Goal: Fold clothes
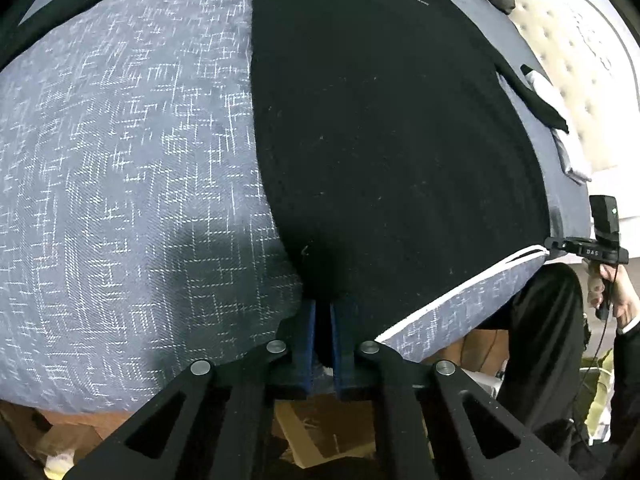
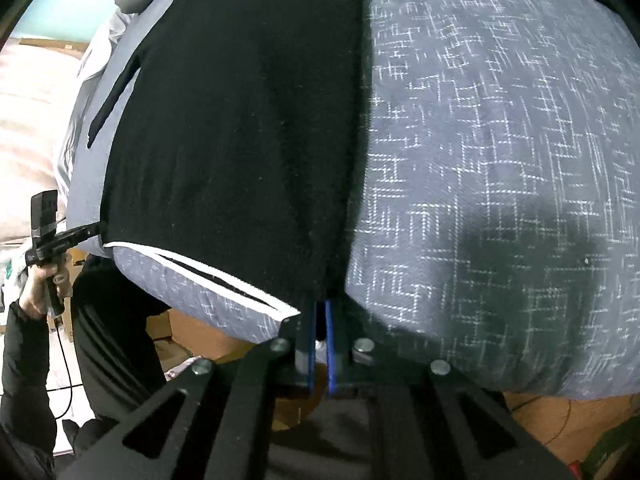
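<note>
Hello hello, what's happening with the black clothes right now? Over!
Left gripper shut on black garment, near corner. Right gripper shut on the other near corner. Garment flat on blue-grey bedding. Nothing in the way.

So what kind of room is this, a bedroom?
Probably a bedroom at home. A black garment lies flat on a bed's blue-grey patterned cover, a cream quilted mattress shows beside it, and cardboard boxes sit underneath.
</note>
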`<action>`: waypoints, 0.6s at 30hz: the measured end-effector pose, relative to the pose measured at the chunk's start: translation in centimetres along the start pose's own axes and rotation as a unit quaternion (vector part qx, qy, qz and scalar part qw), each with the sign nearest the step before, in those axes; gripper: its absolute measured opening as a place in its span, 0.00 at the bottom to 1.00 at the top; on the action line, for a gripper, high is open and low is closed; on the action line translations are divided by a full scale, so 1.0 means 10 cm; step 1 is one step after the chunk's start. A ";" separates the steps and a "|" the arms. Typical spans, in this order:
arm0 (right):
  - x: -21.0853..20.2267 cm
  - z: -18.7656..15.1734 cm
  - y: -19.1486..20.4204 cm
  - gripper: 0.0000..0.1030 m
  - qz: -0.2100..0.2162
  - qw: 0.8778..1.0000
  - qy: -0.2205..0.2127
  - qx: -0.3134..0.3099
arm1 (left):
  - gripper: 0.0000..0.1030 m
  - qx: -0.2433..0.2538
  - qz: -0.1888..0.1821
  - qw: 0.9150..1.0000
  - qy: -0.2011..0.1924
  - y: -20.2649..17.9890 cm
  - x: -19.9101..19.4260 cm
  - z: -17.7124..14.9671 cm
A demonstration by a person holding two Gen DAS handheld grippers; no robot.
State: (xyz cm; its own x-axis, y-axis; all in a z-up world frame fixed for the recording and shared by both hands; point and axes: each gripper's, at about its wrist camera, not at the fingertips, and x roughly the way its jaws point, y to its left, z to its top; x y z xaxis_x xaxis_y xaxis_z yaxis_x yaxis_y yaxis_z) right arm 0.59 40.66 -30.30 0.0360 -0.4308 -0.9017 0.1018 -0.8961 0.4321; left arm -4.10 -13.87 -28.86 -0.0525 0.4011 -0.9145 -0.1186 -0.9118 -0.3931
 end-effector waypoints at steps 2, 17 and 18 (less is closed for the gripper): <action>-0.02 0.03 0.00 0.03 -0.002 1.000 0.002 -0.002 | 0.08 0.000 0.000 1.000 -0.003 0.03 -0.04 0.04; -0.22 0.41 0.67 0.30 -0.042 0.992 -0.053 -0.106 | 0.21 0.002 0.009 0.998 -0.060 -0.21 -0.45 -0.01; -0.14 0.42 0.75 0.30 -0.048 0.991 -0.045 -0.117 | 0.21 0.004 0.009 0.998 -0.060 -0.24 -0.41 -0.03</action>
State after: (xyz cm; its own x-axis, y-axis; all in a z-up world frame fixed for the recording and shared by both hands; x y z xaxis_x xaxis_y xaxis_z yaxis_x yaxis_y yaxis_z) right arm -2.84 34.06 -25.73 -0.0732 -0.3627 -0.9290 0.3291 -0.8882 0.3208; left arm -3.29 -13.34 -24.15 -0.1733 0.3936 -0.9028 -0.1250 -0.9181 -0.3762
